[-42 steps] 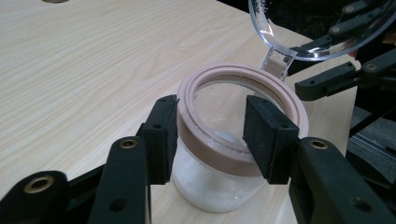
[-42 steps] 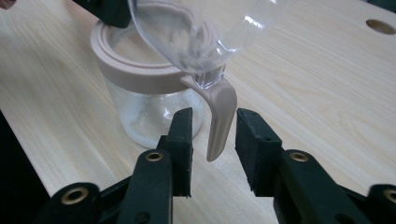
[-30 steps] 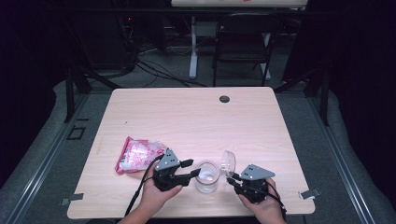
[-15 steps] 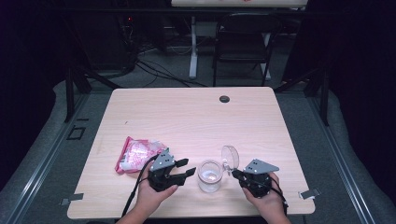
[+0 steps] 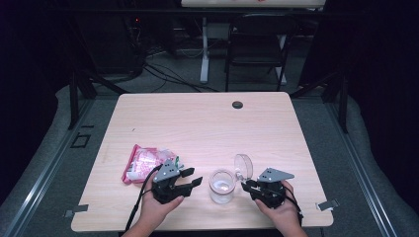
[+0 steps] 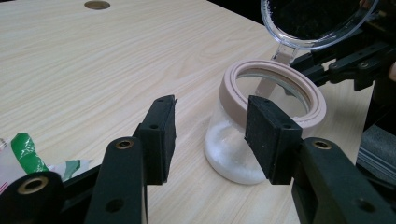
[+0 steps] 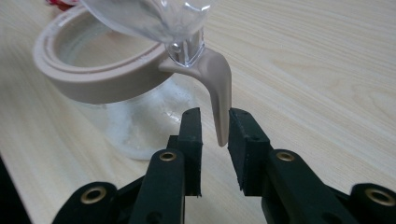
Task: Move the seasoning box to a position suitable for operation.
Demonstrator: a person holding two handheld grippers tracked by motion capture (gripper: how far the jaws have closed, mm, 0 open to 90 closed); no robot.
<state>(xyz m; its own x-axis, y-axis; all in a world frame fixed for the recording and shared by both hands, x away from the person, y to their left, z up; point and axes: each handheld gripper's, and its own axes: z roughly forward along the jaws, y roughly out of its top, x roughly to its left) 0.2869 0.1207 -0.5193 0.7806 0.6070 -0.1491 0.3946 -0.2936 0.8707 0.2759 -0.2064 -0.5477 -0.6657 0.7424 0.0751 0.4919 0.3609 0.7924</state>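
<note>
A small glass jar (image 5: 221, 185) with a beige rim (image 6: 280, 70) and white powder at its bottom stands near the table's front edge. Its clear hinged lid (image 5: 243, 166) stands flipped up. My left gripper (image 5: 193, 177) is open just left of the jar, and its jaws (image 6: 212, 128) reach toward the jar's side without touching it. My right gripper (image 5: 245, 185) is on the jar's right. The lid's beige tab (image 7: 219, 88) hangs between its jaws (image 7: 215, 114), which have just been opening, with a gap showing on one side.
A pink and white packet (image 5: 143, 162) with a green bit lies left of the left gripper. The wooden table (image 5: 197, 123) has a dark round grommet (image 5: 237, 104) at its far edge. A black chair (image 5: 257, 47) stands on the floor beyond the table.
My left gripper has eased a little left, away from the jar. My right gripper has shifted slightly right. The jar and its raised lid stay where they were.
</note>
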